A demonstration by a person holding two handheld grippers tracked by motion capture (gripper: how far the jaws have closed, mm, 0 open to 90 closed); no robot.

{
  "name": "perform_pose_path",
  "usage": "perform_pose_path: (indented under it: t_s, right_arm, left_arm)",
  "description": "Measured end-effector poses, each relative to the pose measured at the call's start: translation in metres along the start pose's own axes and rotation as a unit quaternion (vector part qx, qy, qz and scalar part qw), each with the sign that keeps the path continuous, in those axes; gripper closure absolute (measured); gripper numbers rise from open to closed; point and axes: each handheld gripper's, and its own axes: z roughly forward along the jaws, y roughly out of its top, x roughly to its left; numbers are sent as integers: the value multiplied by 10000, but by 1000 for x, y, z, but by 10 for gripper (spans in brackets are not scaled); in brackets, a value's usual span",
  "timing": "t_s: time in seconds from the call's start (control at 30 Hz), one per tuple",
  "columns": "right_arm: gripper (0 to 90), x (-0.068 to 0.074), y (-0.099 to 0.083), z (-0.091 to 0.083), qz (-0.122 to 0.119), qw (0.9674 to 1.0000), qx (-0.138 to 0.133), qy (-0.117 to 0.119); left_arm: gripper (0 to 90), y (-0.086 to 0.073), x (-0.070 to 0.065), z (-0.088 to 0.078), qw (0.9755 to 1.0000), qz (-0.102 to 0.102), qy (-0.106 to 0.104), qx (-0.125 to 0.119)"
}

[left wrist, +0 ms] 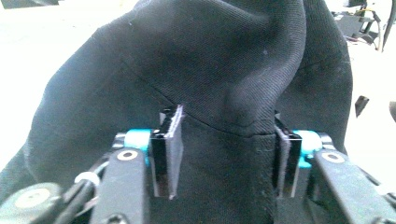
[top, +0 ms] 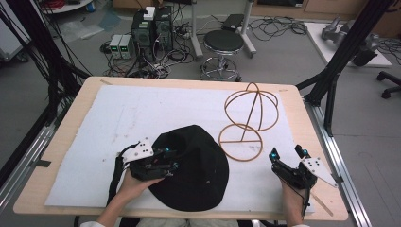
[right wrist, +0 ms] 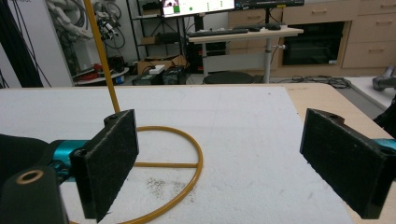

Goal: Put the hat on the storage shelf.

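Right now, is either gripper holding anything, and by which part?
The left gripper has a fold of the black hat between its jaws, at the seam where crown meets brim; a firm pinch cannot be told. The right gripper is open, holding nothing.

A black hat (top: 191,168) lies on the white mat (top: 118,118), covering part of it; its underside and inner opening are hidden in the high view; in the left gripper view the hat runs off the top and bottom edges, its full outline cut away; the left gripper (top: 165,158) has its fingertips sunk into dark cloth in the high view, the pads hard to make out there; the wire hat stand (right wrist: 154,154) is cut off at the top edge in the right gripper view, its ring partly behind the left-hand jaw; both forearms leave the bottom of the high view.
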Motion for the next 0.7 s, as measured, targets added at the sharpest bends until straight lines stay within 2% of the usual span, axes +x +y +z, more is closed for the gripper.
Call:
perform_pose_path:
  t_s: [0.03, 0.07, 0.1, 0.13, 0.2, 0.53, 0.7]
  right_arm:
    - [107, 0, 0, 0, -4, 10000, 7, 1]
    - [107, 0, 0, 0, -4, 10000, 7, 1]
    - [107, 0, 0, 0, -3, 10000, 6, 1]
    - [107, 0, 0, 0, 2, 10000, 10, 12]
    - [107, 0, 0, 0, 3, 10000, 4, 14]
    - [107, 0, 0, 0, 1, 10000, 7, 16]
    - [107, 0, 0, 0, 4, 10000, 9, 20]
  left_arm:
    - [635, 0, 0, 0, 10000, -11, -40, 8]
    - [635, 0, 0, 1, 10000, -22, -88, 10]
    - [673, -1, -1, 1, 9999, -37, -138, 24]
    - [766, -1, 0, 2, 9997, -96, -220, 49]
    - [820, -1, 1, 2, 9993, -202, -293, 61]
    - [862, -4, 3, 0, 9990, -223, -394, -26]
    - [862, -3, 2, -1, 9992, -118, -369, -73]
